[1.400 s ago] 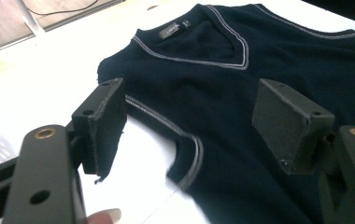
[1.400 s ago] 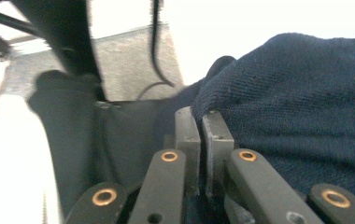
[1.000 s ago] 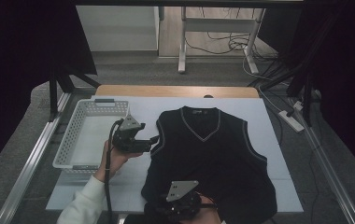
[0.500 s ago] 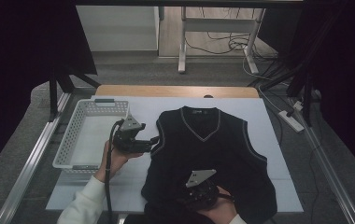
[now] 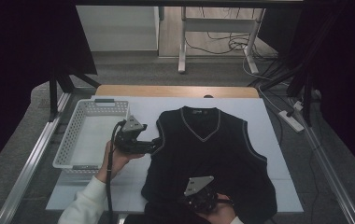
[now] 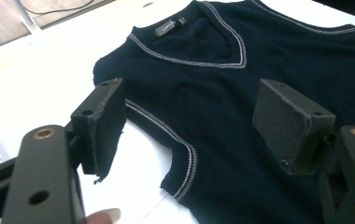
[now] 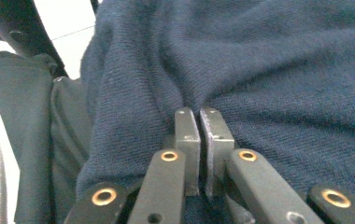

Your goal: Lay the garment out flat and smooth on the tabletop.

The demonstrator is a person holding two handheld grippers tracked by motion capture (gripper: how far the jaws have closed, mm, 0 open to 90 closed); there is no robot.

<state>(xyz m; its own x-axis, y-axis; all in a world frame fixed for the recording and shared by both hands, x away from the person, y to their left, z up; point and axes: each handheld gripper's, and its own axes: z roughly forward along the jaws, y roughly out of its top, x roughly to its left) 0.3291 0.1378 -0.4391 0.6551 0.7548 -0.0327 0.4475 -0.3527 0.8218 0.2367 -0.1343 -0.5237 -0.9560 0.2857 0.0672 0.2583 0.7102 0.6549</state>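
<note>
Right gripper [image 7: 199, 114]: jaws have just been closing and now sit pressed together on a fold of the navy vest [image 5: 208, 158] — knit is bunched up right at the pad tips in the right gripper view. In the high view the right gripper [image 5: 199, 198] sits on the vest's bottom hem, at about 6 o'clock on the garment, with the right hand [image 5: 222, 214] behind it at the table's near edge.

Left gripper [image 6: 189, 121]: jaws wide apart, nothing between the pads. It points at the vest's left armhole — the grey-trimmed armhole edge lies on the table between the two jaws, not touched. In the high view the left gripper [image 5: 136, 140] is held level by the left hand [image 5: 115, 156], just beside the vest at about 9 o'clock.

Vest lies flat, front up, V-neck toward 12 o'clock, near the middle of the white table top [image 5: 269, 140]. White mesh basket [image 5: 73, 140] stands at the table's 9 o'clock side, just left of the left gripper.
</note>
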